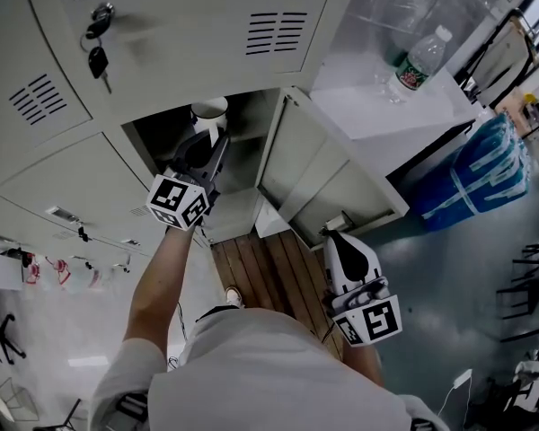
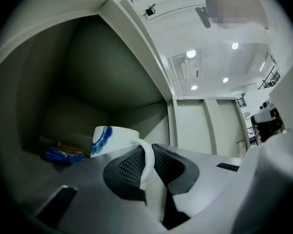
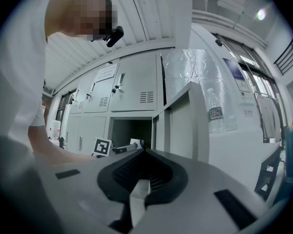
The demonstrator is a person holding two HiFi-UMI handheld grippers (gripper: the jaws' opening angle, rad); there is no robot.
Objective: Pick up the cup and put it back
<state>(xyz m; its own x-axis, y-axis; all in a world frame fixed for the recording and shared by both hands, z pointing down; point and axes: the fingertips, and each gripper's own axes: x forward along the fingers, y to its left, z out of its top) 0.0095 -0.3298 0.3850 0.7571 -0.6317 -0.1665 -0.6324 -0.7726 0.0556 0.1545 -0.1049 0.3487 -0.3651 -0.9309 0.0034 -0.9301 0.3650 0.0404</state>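
Note:
The white cup (image 1: 209,109) with a blue pattern is inside the open locker compartment (image 1: 242,182), near its top in the head view. My left gripper (image 1: 208,144) reaches into that compartment and is shut on the cup's handle. In the left gripper view the thin white handle (image 2: 147,156) runs between the dark pads (image 2: 129,167) of the left gripper (image 2: 147,168), and the cup's body (image 2: 113,140) sits just past them. I cannot tell whether the cup rests on the locker's shelf. My right gripper (image 1: 335,241) hangs low outside the locker, shut and empty (image 3: 145,172).
The locker's door (image 1: 328,164) stands open to the right of the compartment. A blue item (image 2: 63,154) lies at the back of the locker. Keys (image 1: 97,57) hang from the locker above. A water bottle (image 1: 418,61) stands on a white cabinet top at the right.

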